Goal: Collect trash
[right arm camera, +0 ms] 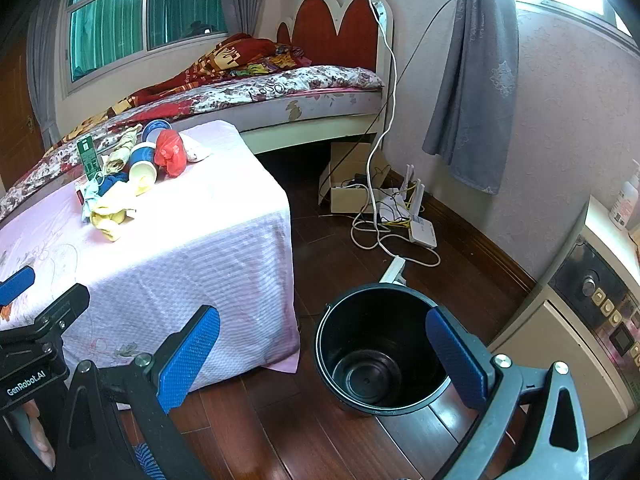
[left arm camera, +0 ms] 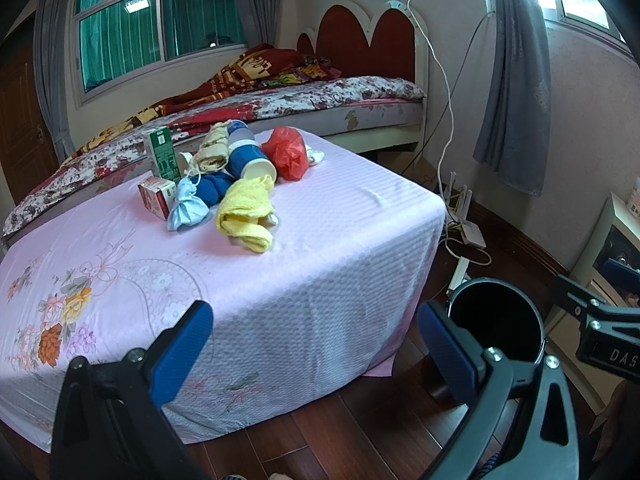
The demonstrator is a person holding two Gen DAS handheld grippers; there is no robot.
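Note:
A pile of trash lies on the pink-clothed table [left arm camera: 280, 280]: a yellow cloth [left arm camera: 246, 212], a blue paper cup [left arm camera: 250, 158], a red plastic bag [left arm camera: 288, 152], a green carton [left arm camera: 162, 154], a red-white box [left arm camera: 158, 198] and a light blue mask [left arm camera: 186, 210]. The pile also shows in the right wrist view [right arm camera: 132, 172]. A black bucket [right arm camera: 376, 352] stands empty on the floor right of the table; it also shows in the left wrist view [left arm camera: 496, 320]. My left gripper [left arm camera: 316, 352] is open and empty before the table's near edge. My right gripper [right arm camera: 320, 360] is open and empty, above the bucket's left rim.
A bed [left arm camera: 280, 100] stands behind the table. Cables, a router [right arm camera: 420, 228] and a cardboard box [right arm camera: 348, 188] lie on the wooden floor by the wall. A cabinet [right arm camera: 580, 340] stands at the right. Grey curtains [right arm camera: 476, 80] hang by the window.

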